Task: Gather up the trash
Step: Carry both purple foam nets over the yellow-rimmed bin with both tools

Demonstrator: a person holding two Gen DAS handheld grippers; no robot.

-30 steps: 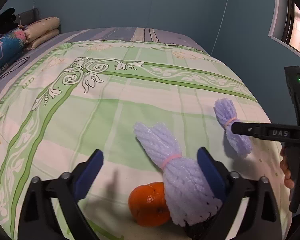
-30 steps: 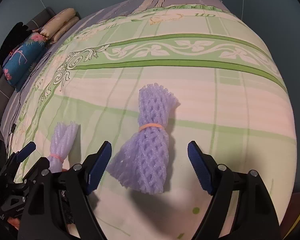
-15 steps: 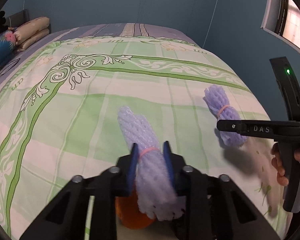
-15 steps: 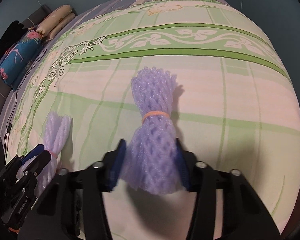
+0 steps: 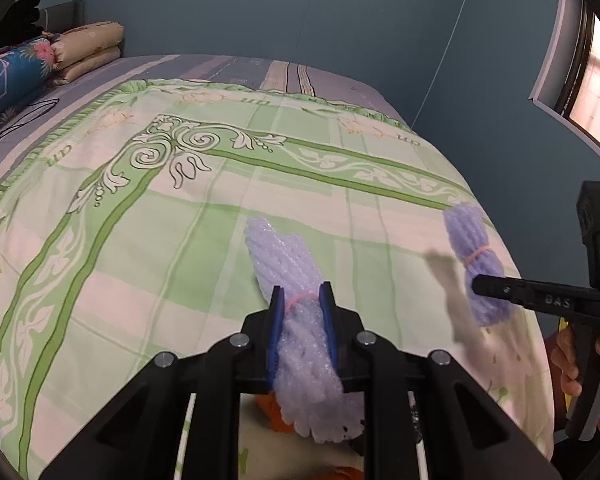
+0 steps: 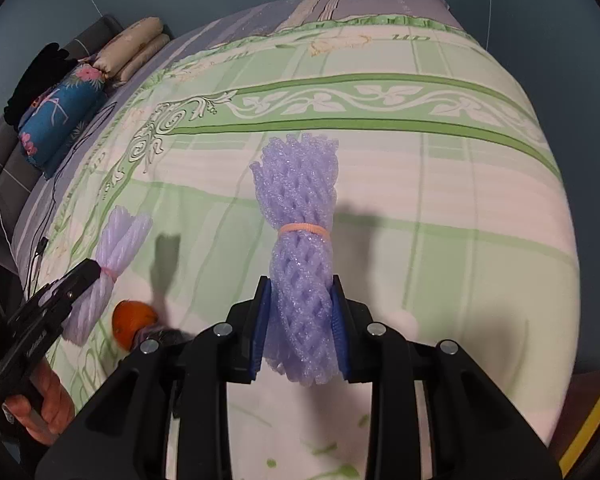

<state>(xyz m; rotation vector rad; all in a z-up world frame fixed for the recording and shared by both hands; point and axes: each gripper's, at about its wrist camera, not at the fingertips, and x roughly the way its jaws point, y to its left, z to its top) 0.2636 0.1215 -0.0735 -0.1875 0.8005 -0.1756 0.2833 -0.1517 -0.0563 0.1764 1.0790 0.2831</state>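
Note:
My left gripper (image 5: 302, 300) is shut on a pale purple foam net bundle (image 5: 288, 264) tied with a pink band, held above the bed. My right gripper (image 6: 300, 296) is shut on a second purple foam net bundle (image 6: 300, 216) tied with an orange band, also lifted off the bed. Each view shows the other gripper with its bundle: the right one in the left wrist view (image 5: 480, 264), the left one in the right wrist view (image 6: 108, 256). An orange (image 6: 134, 322) lies on the bed under the left gripper; a bit of it shows in the left wrist view (image 5: 274, 414).
The bed has a green and cream patterned cover (image 5: 140, 240). Pillows and a blue bolster (image 5: 16, 72) lie at the far left. A blue wall (image 5: 300, 12) stands behind, a window (image 5: 596, 80) at right. A small dark object (image 6: 162, 336) lies beside the orange.
Both grippers closed on their foam bundles, then lifted them off the bed. The orange stays on the cover.

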